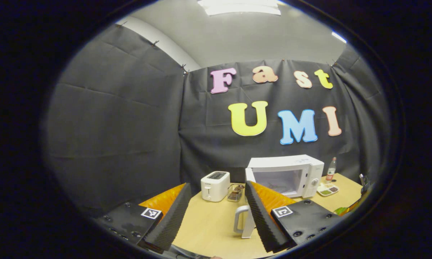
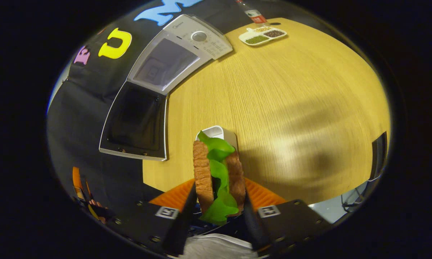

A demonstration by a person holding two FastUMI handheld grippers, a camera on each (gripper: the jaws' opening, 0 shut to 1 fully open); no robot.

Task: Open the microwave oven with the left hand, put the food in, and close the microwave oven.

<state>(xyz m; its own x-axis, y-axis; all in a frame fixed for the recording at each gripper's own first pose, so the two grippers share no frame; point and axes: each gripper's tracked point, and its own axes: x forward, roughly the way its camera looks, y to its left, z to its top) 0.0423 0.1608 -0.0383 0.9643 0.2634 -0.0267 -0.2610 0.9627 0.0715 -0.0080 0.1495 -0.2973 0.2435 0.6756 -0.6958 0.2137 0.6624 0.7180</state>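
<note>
With the microwave [image 2: 172, 57] door [image 2: 135, 120] open, my left gripper [image 1: 216, 219] gaped empty while my right gripper [image 2: 217, 212] pinched the sandwich [image 2: 217, 176], which I judged needed carrying into the cavity.

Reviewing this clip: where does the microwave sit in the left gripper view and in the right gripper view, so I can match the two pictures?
Left gripper view: the microwave stands right of centre at the back of the table, door swung open.
Right gripper view: the microwave is upper left, tilted, its open door hanging toward the lower left.
Shared landmark: the divided snack tray lies beside the microwave's dial end in both views.
</note>
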